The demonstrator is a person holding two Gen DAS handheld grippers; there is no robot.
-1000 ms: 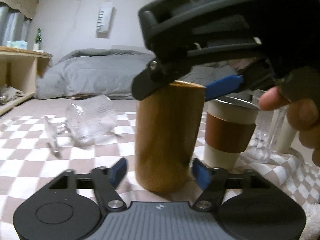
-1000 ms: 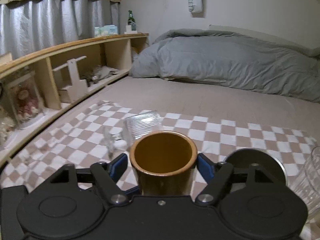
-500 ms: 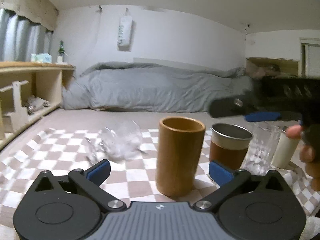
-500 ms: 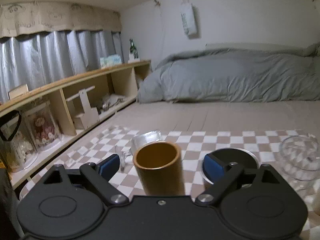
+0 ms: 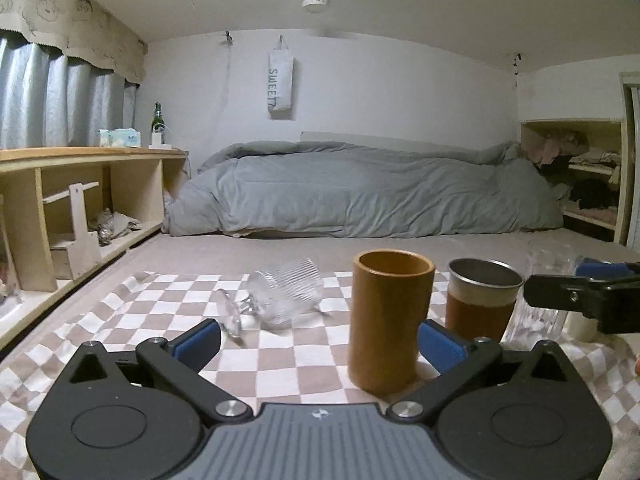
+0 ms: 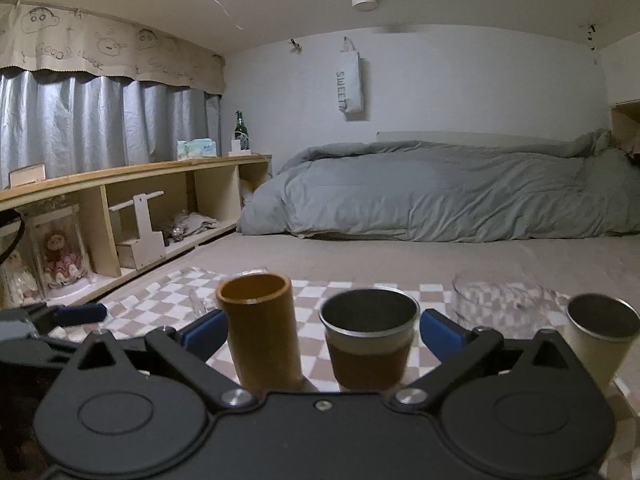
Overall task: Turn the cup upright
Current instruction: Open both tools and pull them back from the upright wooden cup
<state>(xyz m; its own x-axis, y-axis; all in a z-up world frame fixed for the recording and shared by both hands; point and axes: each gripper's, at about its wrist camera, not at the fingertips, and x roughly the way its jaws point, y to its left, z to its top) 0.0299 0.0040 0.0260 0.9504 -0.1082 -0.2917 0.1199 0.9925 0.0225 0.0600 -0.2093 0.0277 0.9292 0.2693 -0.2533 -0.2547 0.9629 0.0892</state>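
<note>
A tall orange-brown cup stands upright on the checkered cloth; it also shows in the right wrist view. A ribbed clear glass mug lies on its side behind and left of it. My left gripper is open and empty, its right blue fingertip beside the cup. My right gripper is open and empty, pulled back from the cups; it shows at the right edge of the left wrist view.
A metal cup with a brown sleeve, a clear glass and a cream cup stand upright to the right. A wooden shelf runs along the left. A grey duvet lies behind.
My right gripper opened, let go of the orange-brown cup, and drew back to the right. My left gripper opened wider and drew back too. The cup stayed standing upright.
</note>
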